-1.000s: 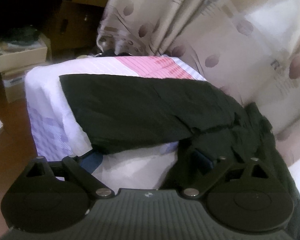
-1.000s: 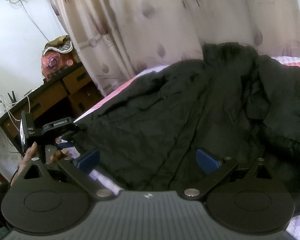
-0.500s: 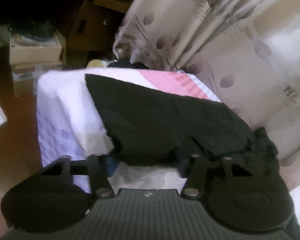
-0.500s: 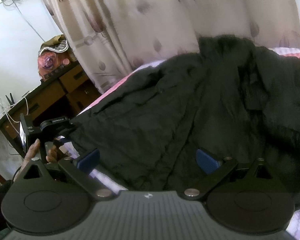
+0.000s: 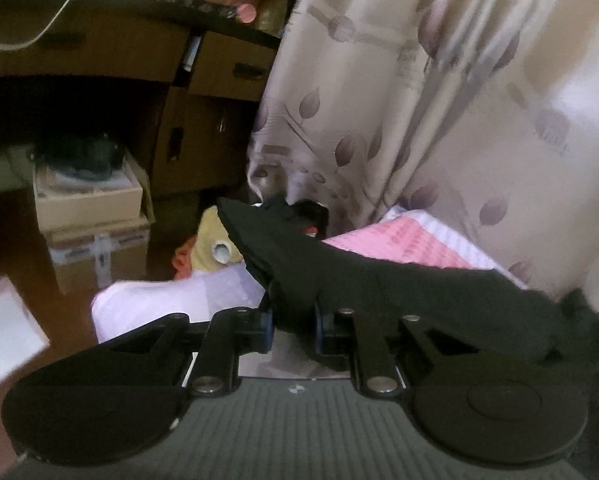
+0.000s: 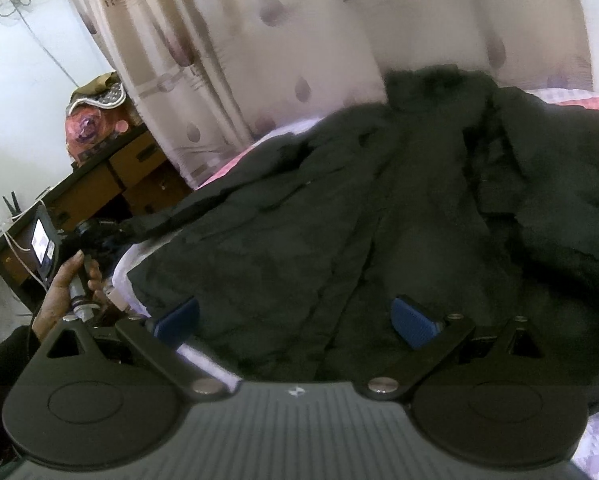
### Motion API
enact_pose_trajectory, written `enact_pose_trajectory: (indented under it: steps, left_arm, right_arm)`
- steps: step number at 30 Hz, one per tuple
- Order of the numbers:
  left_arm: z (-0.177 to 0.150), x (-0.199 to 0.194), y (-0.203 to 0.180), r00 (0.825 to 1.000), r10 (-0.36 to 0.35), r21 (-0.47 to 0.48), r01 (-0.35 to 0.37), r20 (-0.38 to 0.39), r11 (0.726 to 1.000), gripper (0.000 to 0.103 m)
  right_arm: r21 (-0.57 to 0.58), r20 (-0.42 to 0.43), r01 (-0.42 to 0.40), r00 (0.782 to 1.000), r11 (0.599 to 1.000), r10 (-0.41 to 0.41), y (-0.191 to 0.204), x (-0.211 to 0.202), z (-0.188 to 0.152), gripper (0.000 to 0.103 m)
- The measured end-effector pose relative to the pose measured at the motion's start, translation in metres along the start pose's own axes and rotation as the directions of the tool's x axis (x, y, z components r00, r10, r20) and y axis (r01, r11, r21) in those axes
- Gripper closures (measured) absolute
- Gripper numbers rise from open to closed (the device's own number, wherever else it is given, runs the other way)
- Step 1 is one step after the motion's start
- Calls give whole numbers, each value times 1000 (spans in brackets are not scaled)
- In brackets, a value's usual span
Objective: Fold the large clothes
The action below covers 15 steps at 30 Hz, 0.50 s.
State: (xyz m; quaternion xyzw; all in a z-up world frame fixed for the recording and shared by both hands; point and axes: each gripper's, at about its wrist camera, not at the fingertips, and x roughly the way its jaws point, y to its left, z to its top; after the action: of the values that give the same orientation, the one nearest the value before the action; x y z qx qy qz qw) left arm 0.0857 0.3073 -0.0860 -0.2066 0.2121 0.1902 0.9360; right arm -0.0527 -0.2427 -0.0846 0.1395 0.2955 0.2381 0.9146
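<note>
- The left gripper is seen closed on a fold of the black jacket; the cloth is pinched between the blue pads and lifted clear of the bed sheet.
- The right gripper is seen spread wide, with nothing between its fingers; it hangs just above the jacket's near hem, around 6 o'clock of the garment.
- The jacket is laid across the bed, front side up, with the collar at 12 o'clock in the right wrist view and the lifted sleeve end drawn out toward 9 o'clock, where the left gripper is held by the person's hand.
- The cloth is judged soft and limp, somewhat padded and bulky; sagging between hold points is to be expected, and thick layers may slip from a shallow pinch.
- A deep hold at hems, sleeve ends or shoulder seams is advised, a single layer being avoided.
- A patterned curtain is noted at 12 to 2 o'clock behind the bed, and a wooden desk at 10 o'clock in the left wrist view.
</note>
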Motion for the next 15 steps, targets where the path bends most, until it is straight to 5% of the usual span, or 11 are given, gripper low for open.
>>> enact_pose_trajectory:
  steps: [3, 5, 7, 8, 11, 15]
  left_arm:
    - [-5, 2, -9, 999, 52, 53, -53, 11, 997, 74]
    - [-8, -6, -6, 999, 40, 40, -41, 25, 998, 58]
    - [-13, -20, -8, 999, 28, 54, -31, 46, 998, 27]
    - [-15, -28, -10, 998, 35, 68, -39, 61, 997, 22]
    - [-20, -55, -21, 994, -25, 115, 13, 103, 993, 16]
    - [-31, -82, -42, 990, -129, 141, 120, 59, 983, 9]
  right_arm:
    - [4, 34, 38, 999, 999, -38, -9, -12, 1, 0]
    - [14, 73, 83, 994, 996, -83, -20, -26, 4, 0]
    - [30, 111, 143, 983, 989, -146, -35, -41, 8, 0]
    - [41, 132, 186, 973, 982, -190, -44, -49, 10, 0]
    - [90, 183, 302, 931, 949, -314, -75, -70, 14, 0]
    - [209, 170, 416, 876, 885, -452, -124, -77, 14, 0]
